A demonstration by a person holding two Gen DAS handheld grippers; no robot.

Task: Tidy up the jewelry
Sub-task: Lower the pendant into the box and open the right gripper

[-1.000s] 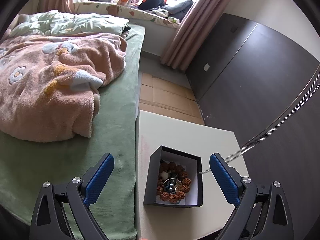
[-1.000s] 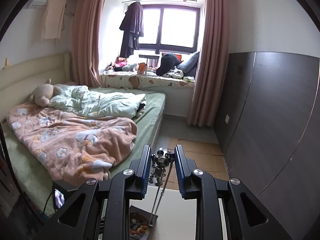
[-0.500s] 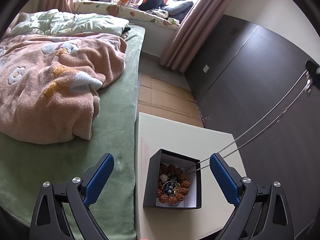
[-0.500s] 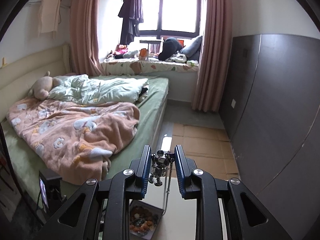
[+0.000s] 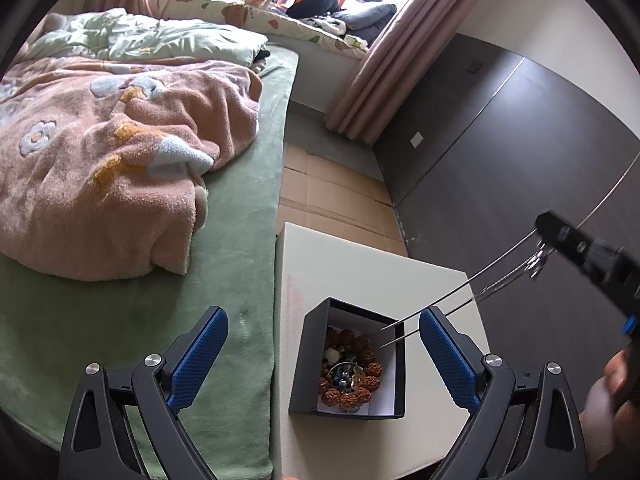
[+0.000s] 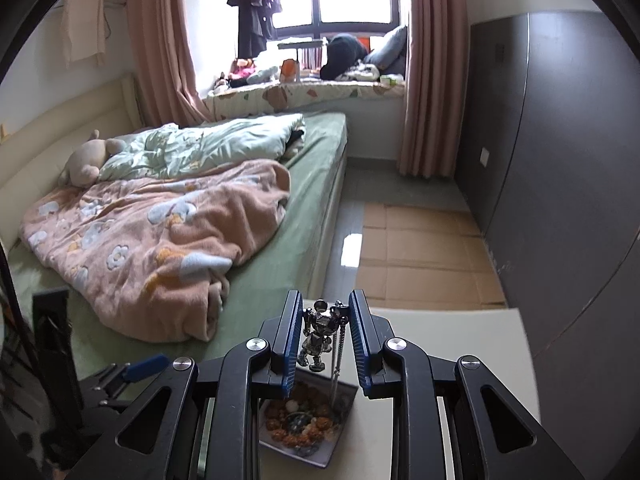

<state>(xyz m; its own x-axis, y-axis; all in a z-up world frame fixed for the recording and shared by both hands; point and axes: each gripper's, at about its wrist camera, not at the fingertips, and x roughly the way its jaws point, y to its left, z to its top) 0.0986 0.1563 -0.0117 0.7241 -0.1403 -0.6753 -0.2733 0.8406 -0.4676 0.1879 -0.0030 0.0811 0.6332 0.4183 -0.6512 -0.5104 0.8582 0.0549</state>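
While right tool (image 6: 325,330) pinches pendant (image 6: 319,334), chain (image 5: 434,304) reaches box (image 5: 310,354).

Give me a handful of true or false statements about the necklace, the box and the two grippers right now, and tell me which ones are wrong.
1. The right gripper is clamped on a silver figure pendant. True.
2. The necklace chain lies coiled on the bed. False: it hangs from the pendant with its lower end inside the black box.
3. The black box already holds a bracelet of brown beads. True.
4. The left gripper is holding the box by its wall. False: its jaws stand wide open on either side, touching nothing.
5. The box sits on the pink blanket. False: it sits on the white table beside the bed.
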